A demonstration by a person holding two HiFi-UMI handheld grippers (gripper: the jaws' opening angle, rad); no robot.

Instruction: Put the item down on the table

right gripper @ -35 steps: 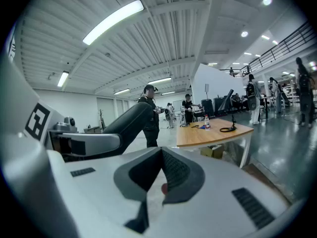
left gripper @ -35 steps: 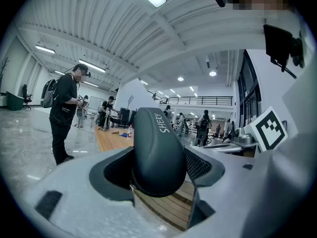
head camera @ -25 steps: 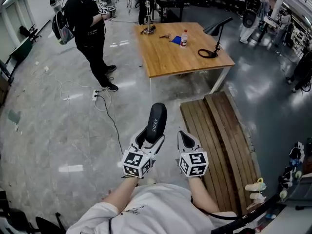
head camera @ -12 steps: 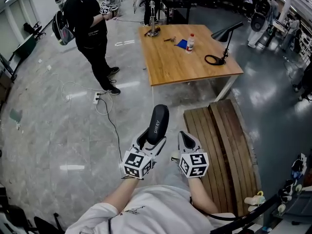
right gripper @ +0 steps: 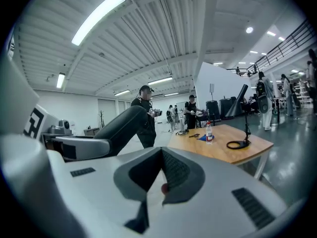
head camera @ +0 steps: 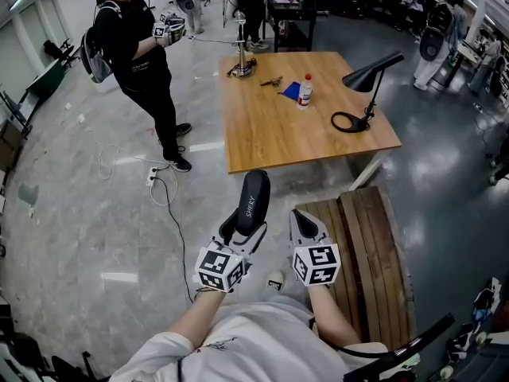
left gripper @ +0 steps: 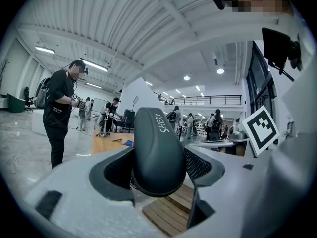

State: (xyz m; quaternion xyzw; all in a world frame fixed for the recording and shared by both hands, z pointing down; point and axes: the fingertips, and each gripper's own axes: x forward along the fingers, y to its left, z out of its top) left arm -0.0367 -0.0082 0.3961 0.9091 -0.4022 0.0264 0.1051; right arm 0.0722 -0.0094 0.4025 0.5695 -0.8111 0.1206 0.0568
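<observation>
Floor (head camera: 87, 213) of polished grey concrete fills most of the head view, glossy and streaked with reflections. Ahead stands a rectangular wooden tabletop (head camera: 270, 134), pale and smooth, on white legs. To the right lies a bench (head camera: 374, 245) of dark brown slats running lengthwise. A person in black with a backpack (head camera: 137, 58) stands on the floor to the left of the tabletop.

On the tabletop's right side sits a black desk lamp (head camera: 367, 82) with a cone shade and a ring-shaped base. Near the far middle are a small clear bottle (head camera: 304, 91) and, beside it, a flat blue piece (head camera: 289, 89).

The case (head camera: 252, 201) is a long, rounded, matte dark grey shell with white lettering along its side. The left tongs (head camera: 238, 231), light grey moulded plastic with dark ribbed pads, are clamped on its lower end, one pad on each side. It juts up and forward from them, in the air over the floor and short of the tabletop's near edge. The right tongs (head camera: 303, 226) hang just beside it, pads pressed together with nothing between them.
</observation>
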